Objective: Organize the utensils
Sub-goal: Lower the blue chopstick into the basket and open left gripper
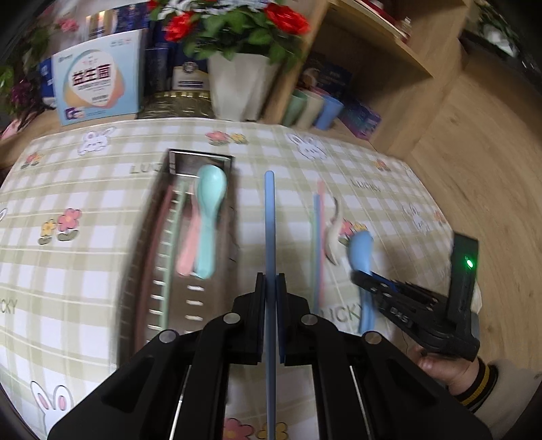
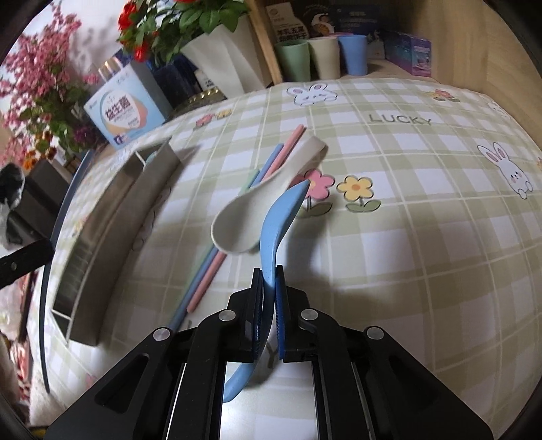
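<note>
While both point steeply down over the checked worktop (image 2: 423, 210), left gripper (image 1: 271, 281) clenched on blue plastic chopstick (image 1: 269, 220), right gripper (image 2: 269, 274) grasping blue plastic spoon (image 2: 281, 216).

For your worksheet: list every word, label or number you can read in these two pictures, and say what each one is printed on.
"LUCKY": tablecloth, repeated among the bunnies and flowers.
"益生菌": light blue box standing behind the tablecloth.
Smaller print on that box: too small to read.
Boxes on the wooden shelf: Chinese print, too blurred to read.
Lettering on the right gripper: too blurred to read.
</note>
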`<state>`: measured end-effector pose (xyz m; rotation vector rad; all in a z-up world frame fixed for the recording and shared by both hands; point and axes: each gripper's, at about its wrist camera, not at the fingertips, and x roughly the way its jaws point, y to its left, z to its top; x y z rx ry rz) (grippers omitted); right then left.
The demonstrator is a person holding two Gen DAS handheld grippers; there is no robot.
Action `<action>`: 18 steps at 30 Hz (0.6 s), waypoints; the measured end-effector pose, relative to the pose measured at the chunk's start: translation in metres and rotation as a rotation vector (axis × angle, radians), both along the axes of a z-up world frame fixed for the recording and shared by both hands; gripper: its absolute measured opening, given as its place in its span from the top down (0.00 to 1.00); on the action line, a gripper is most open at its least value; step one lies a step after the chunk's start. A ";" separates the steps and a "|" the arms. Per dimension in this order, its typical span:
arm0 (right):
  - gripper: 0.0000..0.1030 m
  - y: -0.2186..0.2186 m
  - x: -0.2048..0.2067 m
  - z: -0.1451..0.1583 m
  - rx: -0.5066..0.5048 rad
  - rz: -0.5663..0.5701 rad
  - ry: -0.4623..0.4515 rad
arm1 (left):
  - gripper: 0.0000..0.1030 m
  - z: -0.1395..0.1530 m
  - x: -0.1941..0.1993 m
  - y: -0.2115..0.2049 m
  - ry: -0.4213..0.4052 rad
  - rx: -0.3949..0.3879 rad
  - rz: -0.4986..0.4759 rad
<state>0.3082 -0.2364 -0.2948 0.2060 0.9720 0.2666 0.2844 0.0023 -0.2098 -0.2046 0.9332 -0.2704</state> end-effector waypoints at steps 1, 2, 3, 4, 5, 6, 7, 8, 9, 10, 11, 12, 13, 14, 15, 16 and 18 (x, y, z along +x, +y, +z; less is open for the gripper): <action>0.93 -0.002 0.001 0.002 0.014 -0.009 -0.005 | 0.94 0.001 0.002 0.005 0.007 -0.004 0.006; 0.93 -0.004 0.001 0.003 0.025 -0.018 -0.010 | 0.94 0.002 0.005 0.010 0.016 -0.007 0.011; 0.93 -0.005 0.001 0.004 0.034 -0.024 -0.012 | 0.94 0.003 0.007 0.017 0.018 -0.001 0.020; 0.93 -0.007 0.001 0.005 0.045 -0.031 -0.014 | 0.94 0.004 0.008 0.021 0.017 0.010 0.026; 0.93 -0.009 0.001 0.006 0.060 -0.040 -0.015 | 0.94 0.005 0.011 0.025 0.016 0.024 0.032; 0.93 -0.010 0.001 0.006 0.070 -0.044 -0.016 | 0.94 0.005 0.014 0.029 0.019 0.035 0.038; 0.93 -0.011 0.000 0.006 0.081 -0.048 -0.014 | 0.94 0.004 0.017 0.032 0.026 0.043 0.038; 0.93 -0.011 0.000 0.006 0.085 -0.049 -0.014 | 0.94 0.003 0.023 0.034 0.034 0.056 0.040; 0.93 -0.012 -0.001 0.006 0.088 -0.051 -0.015 | 0.94 0.002 0.027 0.036 0.036 0.066 0.041; 0.93 -0.012 -0.002 0.006 0.092 -0.053 -0.016 | 0.94 0.001 0.033 0.036 0.041 0.080 0.039; 0.93 -0.014 -0.003 0.006 0.095 -0.056 -0.017 | 0.94 0.000 0.037 0.036 0.044 0.088 0.038; 0.93 -0.015 -0.003 0.006 0.098 -0.059 -0.020 | 0.94 -0.003 0.045 0.037 0.053 0.097 0.038; 0.93 -0.016 -0.003 0.007 0.101 -0.062 -0.023 | 0.94 -0.005 0.050 0.037 0.060 0.102 0.037; 0.93 -0.019 -0.004 0.008 0.106 -0.066 -0.028 | 0.94 -0.010 0.059 0.037 0.075 0.108 0.033; 0.93 -0.021 -0.004 0.008 0.108 -0.070 -0.031 | 0.94 -0.013 0.065 0.037 0.089 0.116 0.030; 0.93 -0.023 -0.005 0.009 0.110 -0.075 -0.033 | 0.94 -0.017 0.071 0.037 0.102 0.131 0.028; 0.93 -0.029 -0.006 0.011 0.119 -0.088 -0.037 | 0.94 -0.025 0.081 0.035 0.124 0.169 0.020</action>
